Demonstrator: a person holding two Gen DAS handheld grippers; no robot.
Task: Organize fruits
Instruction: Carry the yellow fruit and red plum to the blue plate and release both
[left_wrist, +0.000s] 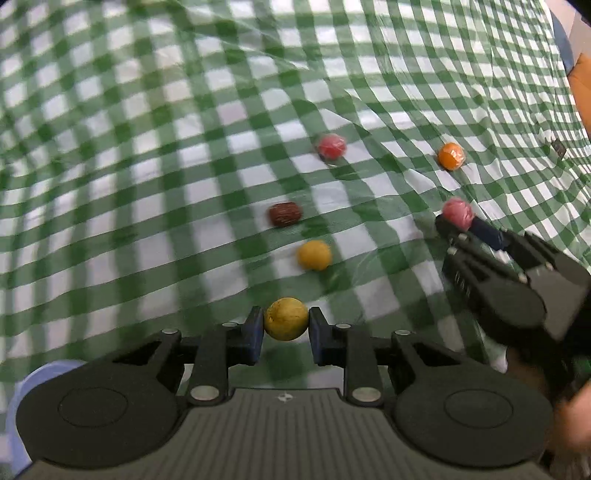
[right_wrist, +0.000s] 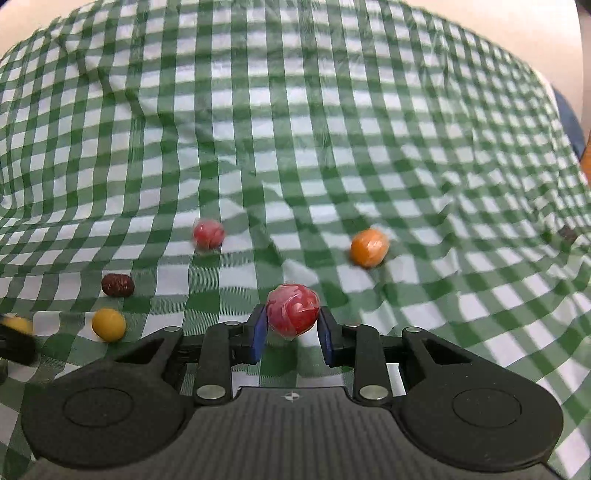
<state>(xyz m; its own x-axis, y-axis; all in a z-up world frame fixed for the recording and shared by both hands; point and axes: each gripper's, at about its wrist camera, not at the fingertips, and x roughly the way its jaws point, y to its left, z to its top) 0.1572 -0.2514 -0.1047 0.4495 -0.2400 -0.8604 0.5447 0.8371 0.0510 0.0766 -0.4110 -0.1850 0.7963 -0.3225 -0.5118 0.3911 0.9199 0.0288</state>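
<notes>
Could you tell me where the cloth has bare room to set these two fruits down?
Free: the wide cloth beyond the red fruit and orange fruit, and the stretch between those two. Crowded: the near left, where the brown fruit and yellow fruit lie close together by the left gripper.

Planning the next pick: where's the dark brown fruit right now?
The brown fruit lies loose on the checked cloth, left of centre in the left wrist view, just beyond a yellow fruit.
</notes>
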